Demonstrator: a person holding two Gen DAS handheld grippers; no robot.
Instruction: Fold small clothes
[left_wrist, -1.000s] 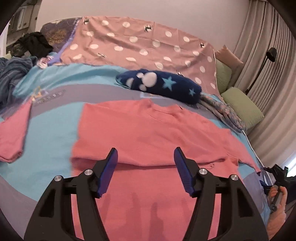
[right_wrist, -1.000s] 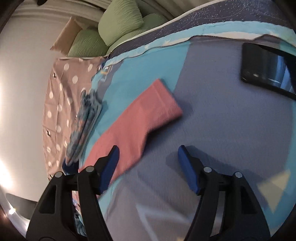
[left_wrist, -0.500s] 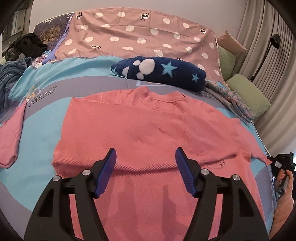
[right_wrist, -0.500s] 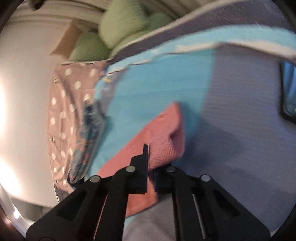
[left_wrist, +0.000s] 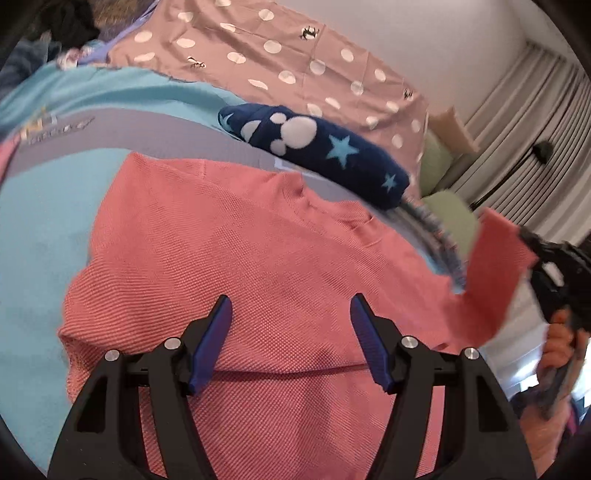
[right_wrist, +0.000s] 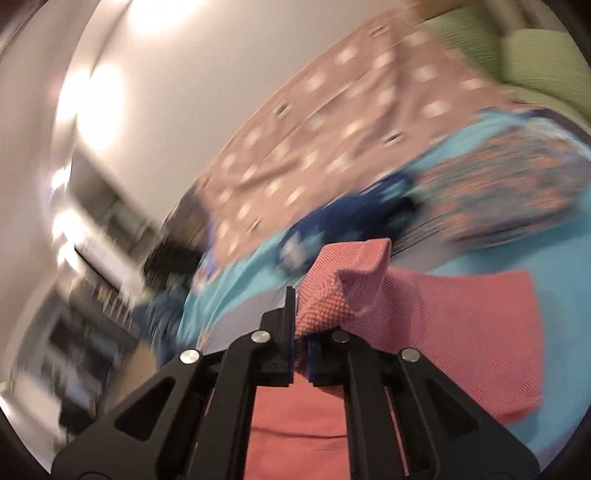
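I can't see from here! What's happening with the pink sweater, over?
Right gripper shut on sleeve, lifted. Left gripper open above pink sweater. Navy star cushion behind the collar, not blocking.

Bed (left_wrist: 44, 206): coral sweater (left_wrist: 229, 258), navy star pillow (left_wrist: 332, 151), polka-dot blanket (left_wrist: 280, 55).

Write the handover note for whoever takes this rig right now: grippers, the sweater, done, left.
Right gripper: shut on the sweater's sleeve cuff, lifted off the bed.
Left gripper: open, empty, over the pink sweater.
Sweater lies spread on the blue-grey bedcover, hem already folded up; a navy star-print item lies beyond the collar.
Done: hem fold, sleeve picked up.
Left: probably lay this sleeve across the body, fold the other sleeve, then finish the fold.
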